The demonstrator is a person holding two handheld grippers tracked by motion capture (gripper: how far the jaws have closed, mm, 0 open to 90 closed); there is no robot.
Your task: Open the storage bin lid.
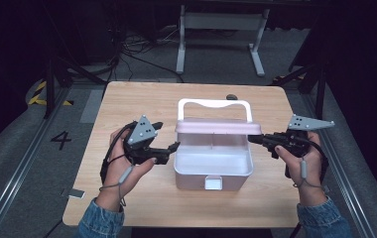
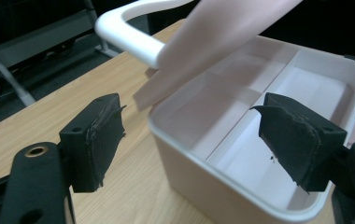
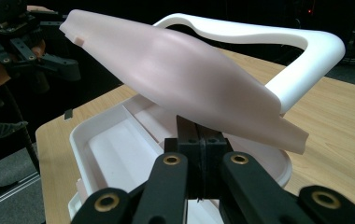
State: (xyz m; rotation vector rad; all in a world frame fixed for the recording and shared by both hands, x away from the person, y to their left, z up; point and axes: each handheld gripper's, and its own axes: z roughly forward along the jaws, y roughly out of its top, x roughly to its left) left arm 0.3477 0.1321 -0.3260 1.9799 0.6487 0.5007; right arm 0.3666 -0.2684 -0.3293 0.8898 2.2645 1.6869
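Now my right gripper [image 3: 199, 135] pinching the pink lid [image 3: 185, 74] (half lifted) over the white box [image 1: 213, 163], my left gripper [image 2: 189, 140] spread wide, nothing between its jaws, beside the box rim.

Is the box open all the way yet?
Not quite. The pink lid is already lifted off the white box, showing bare compartments. The right gripper pinches the lid's edge, holding it half-raised; the left gripper is open beside the box. Swinging it fully back looks left.
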